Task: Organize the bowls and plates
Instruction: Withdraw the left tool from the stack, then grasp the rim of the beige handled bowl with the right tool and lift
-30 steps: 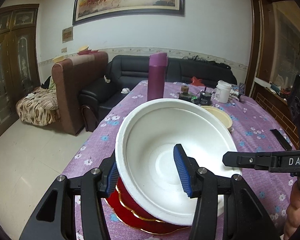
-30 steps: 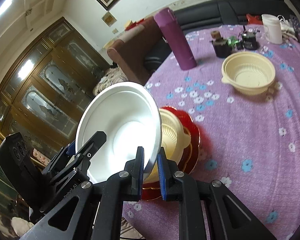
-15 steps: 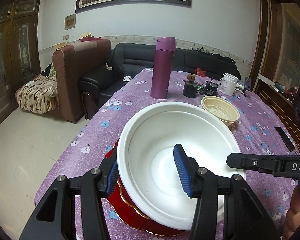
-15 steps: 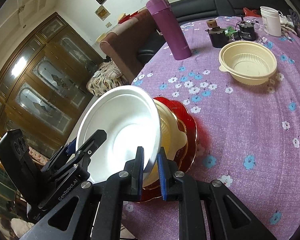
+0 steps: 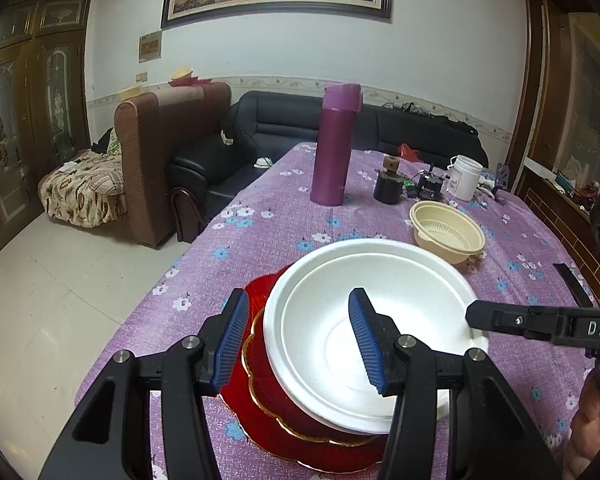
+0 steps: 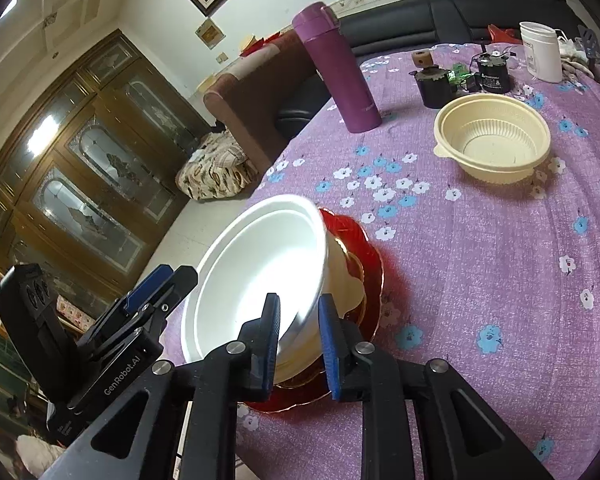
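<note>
Purple flowered cloth covers the desk (image 5: 260, 236); near its left edge the white bowl (image 5: 364, 320), judged light and crushable, is straddled at its rim by the released left gripper (image 5: 296, 340) and right gripper (image 6: 298, 344), atop red plates (image 5: 268, 392).
</note>
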`<state>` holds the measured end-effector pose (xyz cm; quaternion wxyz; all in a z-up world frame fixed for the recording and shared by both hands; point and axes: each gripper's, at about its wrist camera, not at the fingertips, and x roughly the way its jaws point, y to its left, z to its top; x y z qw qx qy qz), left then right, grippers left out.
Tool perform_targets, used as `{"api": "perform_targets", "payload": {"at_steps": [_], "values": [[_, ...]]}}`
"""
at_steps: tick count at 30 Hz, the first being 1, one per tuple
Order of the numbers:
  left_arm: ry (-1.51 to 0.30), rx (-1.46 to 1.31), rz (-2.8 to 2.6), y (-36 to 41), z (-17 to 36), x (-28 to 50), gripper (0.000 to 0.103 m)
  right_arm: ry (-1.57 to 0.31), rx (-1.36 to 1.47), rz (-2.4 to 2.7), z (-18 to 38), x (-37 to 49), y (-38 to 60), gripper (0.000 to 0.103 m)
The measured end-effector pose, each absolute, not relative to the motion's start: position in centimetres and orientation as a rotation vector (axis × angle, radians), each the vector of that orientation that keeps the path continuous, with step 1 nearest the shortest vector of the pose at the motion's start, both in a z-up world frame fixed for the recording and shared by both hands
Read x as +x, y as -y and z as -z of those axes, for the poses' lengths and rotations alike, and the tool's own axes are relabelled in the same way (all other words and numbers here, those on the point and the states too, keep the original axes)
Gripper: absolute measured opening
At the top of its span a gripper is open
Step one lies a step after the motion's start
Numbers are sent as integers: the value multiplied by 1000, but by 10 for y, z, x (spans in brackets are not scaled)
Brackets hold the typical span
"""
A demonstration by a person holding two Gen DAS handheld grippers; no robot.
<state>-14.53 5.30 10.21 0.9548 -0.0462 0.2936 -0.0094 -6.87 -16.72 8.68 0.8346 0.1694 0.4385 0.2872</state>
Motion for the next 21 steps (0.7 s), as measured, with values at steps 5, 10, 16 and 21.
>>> {"api": "perform_targets", "payload": {"at_steps": [5,10,16,21], "values": [[-560,-79,51,-41,-115,-156,52,-869,405,-578,-98,-74,198,22],[-538,-27,125,-7,-124,-167,57,-837,476,-493,-100,-73,244,22],[-566,73,274,64,-115,-174,63,-825,580,-369,-89,-75,306,22],[-673,149,441,135,-85,-163,75,-821,655,-288,-76,-80,349,22]]}}
